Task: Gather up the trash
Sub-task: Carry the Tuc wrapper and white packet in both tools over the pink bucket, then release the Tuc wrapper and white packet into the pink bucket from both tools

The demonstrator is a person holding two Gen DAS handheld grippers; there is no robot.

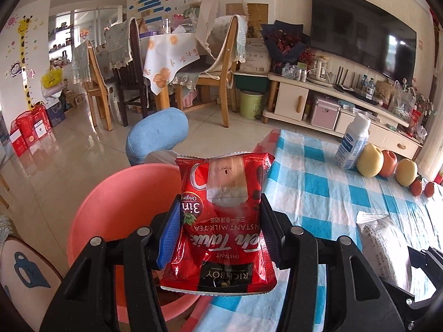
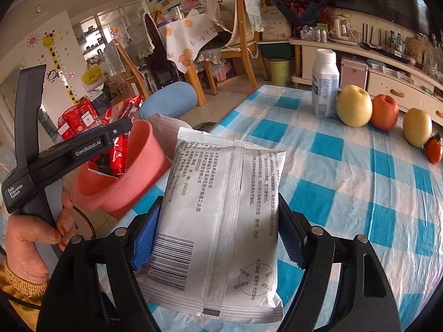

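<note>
My left claw [image 1: 218, 229] clamps light, crinkly red sachet [image 1: 221, 221] mid-body; pink bin [image 1: 110, 207] just beyond. Right claw [image 2: 218, 238] clamps limp white packet [image 2: 221, 221].

1. I am working in a home's living and dining room.
2. Far right, a television [image 1: 362, 31] hangs above a low cream cabinet [image 1: 326, 102].
3. Far left, wooden chairs [image 1: 221, 63] surround a clothed dining table [image 1: 171, 52].
4. A giraffe height chart [image 1: 26, 55], probably a child's, marks the left wall.
</note>
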